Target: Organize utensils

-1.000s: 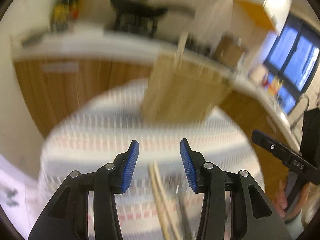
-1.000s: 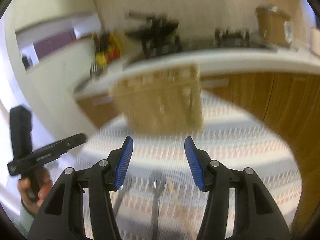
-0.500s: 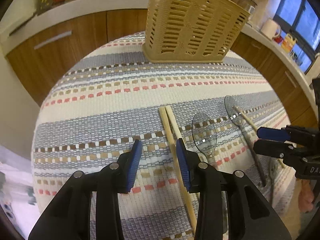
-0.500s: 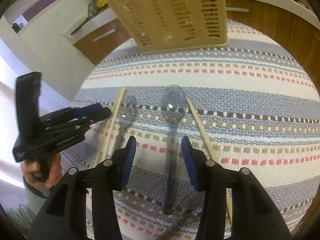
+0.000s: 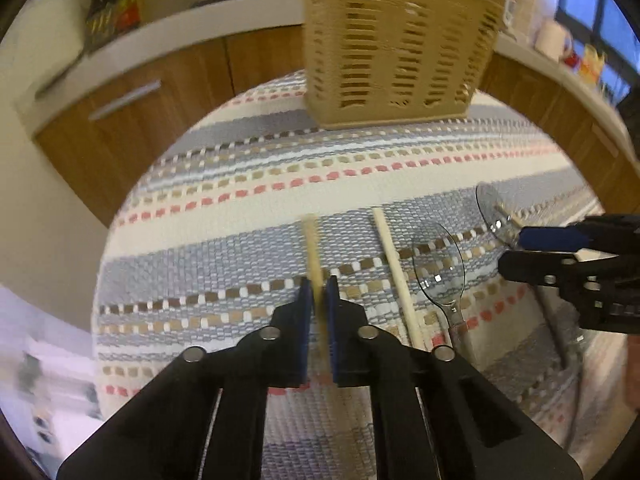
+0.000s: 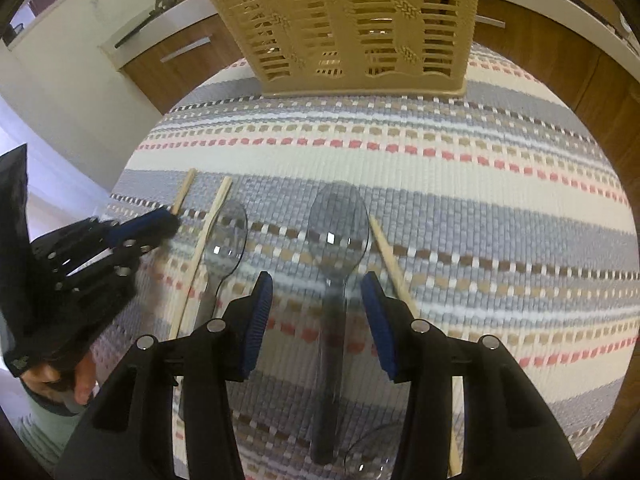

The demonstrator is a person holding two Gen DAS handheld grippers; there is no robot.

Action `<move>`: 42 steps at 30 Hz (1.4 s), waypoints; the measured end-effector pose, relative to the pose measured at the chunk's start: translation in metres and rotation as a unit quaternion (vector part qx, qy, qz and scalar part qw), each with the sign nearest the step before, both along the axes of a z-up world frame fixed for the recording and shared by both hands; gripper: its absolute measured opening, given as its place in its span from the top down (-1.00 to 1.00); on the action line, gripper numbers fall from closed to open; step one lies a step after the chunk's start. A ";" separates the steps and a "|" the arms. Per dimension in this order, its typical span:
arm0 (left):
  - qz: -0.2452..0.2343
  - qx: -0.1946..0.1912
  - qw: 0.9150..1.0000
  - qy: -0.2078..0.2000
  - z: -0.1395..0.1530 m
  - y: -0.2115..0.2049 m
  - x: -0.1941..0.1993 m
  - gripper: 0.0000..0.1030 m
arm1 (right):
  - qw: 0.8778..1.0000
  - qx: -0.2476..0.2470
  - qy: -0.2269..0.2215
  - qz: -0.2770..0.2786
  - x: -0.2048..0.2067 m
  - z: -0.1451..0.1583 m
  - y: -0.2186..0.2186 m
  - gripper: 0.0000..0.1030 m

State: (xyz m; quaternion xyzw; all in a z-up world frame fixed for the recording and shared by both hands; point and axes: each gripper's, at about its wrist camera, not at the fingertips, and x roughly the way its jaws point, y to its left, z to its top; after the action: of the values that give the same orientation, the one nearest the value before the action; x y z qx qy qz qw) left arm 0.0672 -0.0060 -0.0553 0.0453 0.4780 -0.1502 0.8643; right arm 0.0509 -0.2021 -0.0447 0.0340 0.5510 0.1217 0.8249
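Note:
My left gripper (image 5: pixel 318 292) is shut on a wooden chopstick (image 5: pixel 311 244) that sticks out ahead of the pads; it also shows in the right wrist view (image 6: pixel 160 222). A second chopstick (image 5: pixel 394 268) and a clear plastic spoon (image 5: pixel 438 268) lie on the striped mat to its right. My right gripper (image 6: pixel 316 292) is open, low over the mat, with the neck of a clear spoon (image 6: pixel 338 220) between its fingers. Another spoon (image 6: pixel 226 240) and a chopstick (image 6: pixel 390 260) lie beside it. The tan slotted utensil basket (image 6: pixel 352 20) stands at the mat's far edge.
The round table with its striped woven mat (image 6: pixel 460 168) is ringed by wooden cabinets (image 5: pixel 132 120) and a white countertop (image 5: pixel 168 32). A further clear utensil lies under my right gripper (image 6: pixel 372 456). The right gripper shows at the right of the left wrist view (image 5: pixel 560 256).
Both grippers dropped to the mat. My left gripper closed on one chopstick and drew it left, away from its twin. My right gripper came down around the spoon, still open.

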 end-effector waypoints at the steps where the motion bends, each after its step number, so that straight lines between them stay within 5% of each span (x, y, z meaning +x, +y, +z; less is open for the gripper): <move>1: 0.000 -0.012 1.000 0.006 0.000 0.004 0.002 0.91 | 1.000 -0.002 0.000 -0.002 0.004 0.000 0.001 0.16; 10: -0.024 -0.079 0.993 0.082 -0.001 0.020 0.026 0.88 | 0.998 -0.053 0.035 -0.013 0.035 -0.001 0.017 0.16; 16: -0.070 -0.040 0.987 0.139 0.002 0.000 0.056 0.67 | 0.993 -0.091 0.068 -0.014 0.051 -0.003 0.030 0.16; 23: -0.083 -0.009 0.981 0.173 0.004 -0.015 0.074 0.75 | 0.990 -0.120 0.074 -0.014 0.064 -0.009 0.051 0.25; 25: -0.076 0.004 0.983 0.164 0.003 -0.016 0.074 0.91 | 0.990 -0.122 0.071 -0.013 0.061 -0.009 0.055 0.30; 31: -0.055 -0.026 0.988 0.144 0.000 -0.007 0.068 0.94 | 0.992 -0.114 0.059 -0.003 0.056 -0.008 0.052 0.42; 42: 0.008 -0.172 0.985 0.017 0.044 0.044 0.035 0.94 | 0.996 -0.034 -0.071 0.029 0.004 0.032 0.025 0.43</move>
State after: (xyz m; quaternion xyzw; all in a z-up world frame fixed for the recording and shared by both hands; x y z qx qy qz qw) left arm 0.1019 0.0384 -0.0111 -0.1107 0.4598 -0.2243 0.8521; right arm 0.0546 -0.1768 -0.0124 -0.0194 0.4958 0.1289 0.8586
